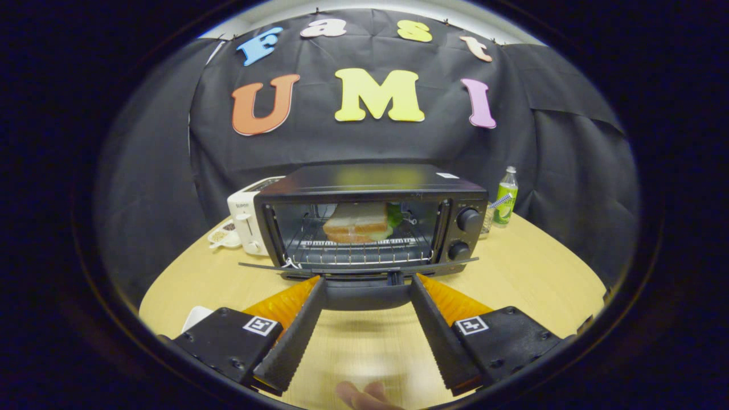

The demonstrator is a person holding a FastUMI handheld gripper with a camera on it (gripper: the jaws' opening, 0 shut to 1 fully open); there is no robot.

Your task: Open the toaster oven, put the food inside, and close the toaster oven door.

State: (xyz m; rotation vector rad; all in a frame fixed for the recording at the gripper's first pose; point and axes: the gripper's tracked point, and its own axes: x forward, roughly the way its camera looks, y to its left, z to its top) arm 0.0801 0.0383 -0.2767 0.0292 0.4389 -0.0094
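Note:
The black toaster oven [370, 182] stands on the wooden table [529, 273] with its door [359, 266] folded down flat toward me. A sandwich [357, 223] with toasted bread and a bit of green leaf lies on the wire rack inside. My gripper [367, 279] is open, fingers spread wide, their tips right at the door's front edge. The door's dark handle [367, 297] lies across the gap between the fingers. I cannot tell whether the fingers touch it.
A white pop-up toaster [248, 219] and a small dish [224, 234] sit left of the oven. A green bottle [506, 198] stands at its right. A white object [196, 316] lies by my left finger. A person's fingertips [364, 396] show below the gripper.

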